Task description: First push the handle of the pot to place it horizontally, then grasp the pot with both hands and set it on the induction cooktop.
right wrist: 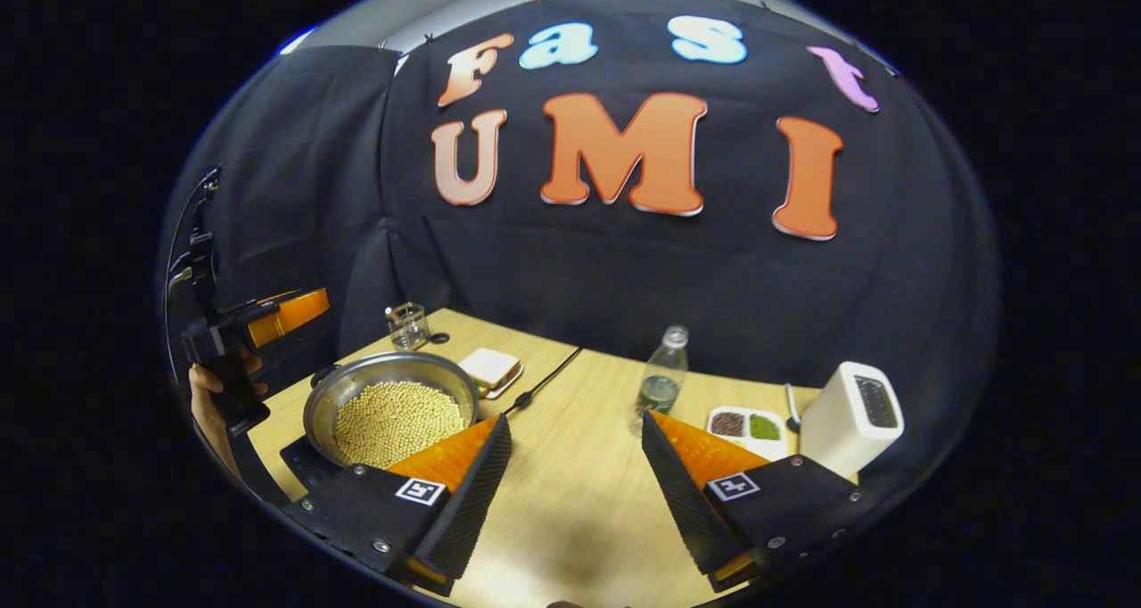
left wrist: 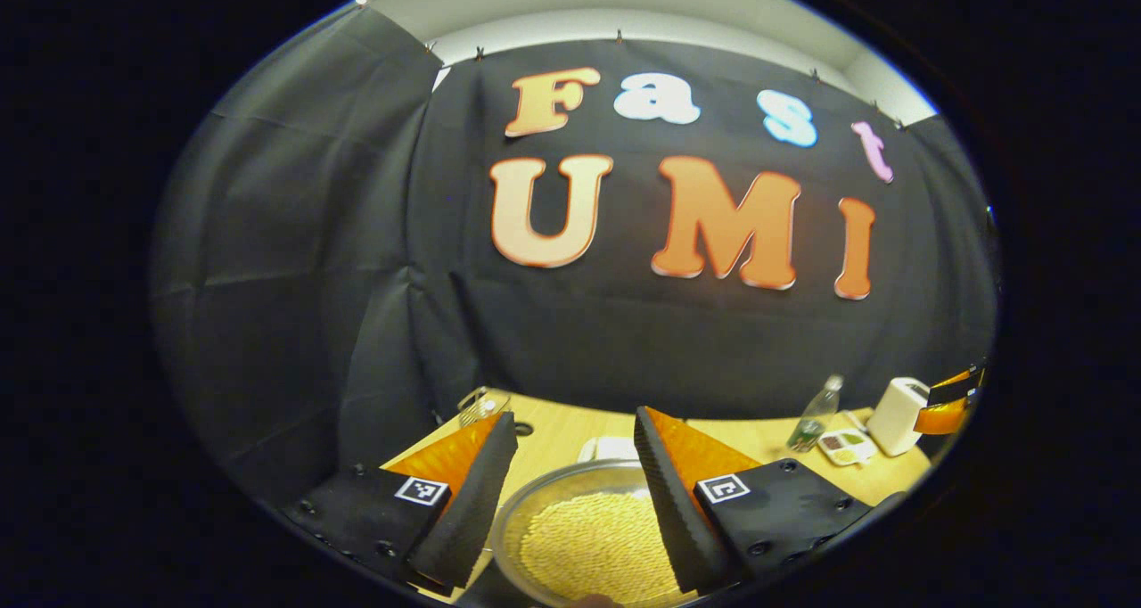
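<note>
A metal pot (right wrist: 392, 412) filled with yellow beans stands at the table's left side, on a flat black cooktop (right wrist: 301, 463) whose corner shows beneath it. A small dark handle (right wrist: 321, 376) sticks out at the pot's far left rim. In the left gripper view the pot (left wrist: 588, 537) lies right below and between the fingers of my open left gripper (left wrist: 575, 416), which grips nothing. A hand holds that left gripper (right wrist: 283, 316) just left of the pot. My right gripper (right wrist: 575, 418) hangs open over bare table, to the right of the pot.
On the wooden table (right wrist: 579, 465) stand a water bottle (right wrist: 661, 381), a white appliance (right wrist: 851, 421), a small divided dish (right wrist: 744, 425), a glass (right wrist: 408, 325) and a plate with a sandwich (right wrist: 490, 369). A black cable (right wrist: 544, 381) crosses the middle.
</note>
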Demonstrator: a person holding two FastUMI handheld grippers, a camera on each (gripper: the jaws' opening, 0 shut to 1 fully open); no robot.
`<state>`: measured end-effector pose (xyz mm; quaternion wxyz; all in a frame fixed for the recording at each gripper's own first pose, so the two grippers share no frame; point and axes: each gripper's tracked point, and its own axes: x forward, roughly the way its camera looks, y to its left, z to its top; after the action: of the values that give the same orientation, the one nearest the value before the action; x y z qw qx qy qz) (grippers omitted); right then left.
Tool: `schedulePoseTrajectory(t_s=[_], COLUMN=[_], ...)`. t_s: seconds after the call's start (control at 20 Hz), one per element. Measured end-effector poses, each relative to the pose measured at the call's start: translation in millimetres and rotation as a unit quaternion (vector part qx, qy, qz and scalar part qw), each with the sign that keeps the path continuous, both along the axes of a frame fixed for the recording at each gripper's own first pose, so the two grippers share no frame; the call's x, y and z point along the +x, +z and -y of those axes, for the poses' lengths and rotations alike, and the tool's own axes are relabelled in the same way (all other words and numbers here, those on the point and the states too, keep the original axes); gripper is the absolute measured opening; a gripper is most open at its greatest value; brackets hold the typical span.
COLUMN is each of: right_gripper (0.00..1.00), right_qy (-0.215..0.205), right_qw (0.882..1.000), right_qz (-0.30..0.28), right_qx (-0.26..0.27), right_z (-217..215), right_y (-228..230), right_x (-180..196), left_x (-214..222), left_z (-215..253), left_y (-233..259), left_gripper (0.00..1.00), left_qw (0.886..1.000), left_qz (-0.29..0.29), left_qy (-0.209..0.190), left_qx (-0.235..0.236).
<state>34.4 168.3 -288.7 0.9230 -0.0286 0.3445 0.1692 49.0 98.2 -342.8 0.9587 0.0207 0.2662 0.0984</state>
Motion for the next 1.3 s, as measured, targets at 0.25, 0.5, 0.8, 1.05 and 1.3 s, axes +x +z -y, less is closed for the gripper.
schedulePoseTrajectory(t_s=[0.25, 0.5, 0.8, 1.05, 1.3], right_gripper=[0.94, 0.98, 0.94, 0.94, 0.98], right_qy=[-0.032, -0.05, -0.062, -0.066, -0.061], right_qw=[0.995, 0.988, 0.982, 0.974, 0.967], right_qz=[0.097, 0.145, 0.178, 0.215, 0.247], right_qx=[-0.009, -0.026, -0.011, 0.006, 0.004], right_z=[86.4, 145.9, 182.2, 190.5, 191.3], right_y=[80.6, 121.3, 161.9, 195.3, 220.0], right_x=[-10.5, -29.5, -42.3, -40.4, -39.2], left_x=[19.4, 10.7, -2.6, -4.7, -1.1], left_z=[74.0, 140.4, 181.6, 185.4, 168.8], left_y=[89.7, 143.8, 187.3, 212.3, 230.0], left_gripper=[0.85, 0.87, 0.88, 0.97, 0.97], left_qw=[0.995, 0.988, 0.984, 0.985, 0.987], left_qz=[0.084, 0.133, 0.156, 0.153, 0.151], left_qy=[-0.042, -0.073, -0.086, -0.072, -0.049], left_qx=[-0.019, -0.027, -0.015, -0.015, -0.037])
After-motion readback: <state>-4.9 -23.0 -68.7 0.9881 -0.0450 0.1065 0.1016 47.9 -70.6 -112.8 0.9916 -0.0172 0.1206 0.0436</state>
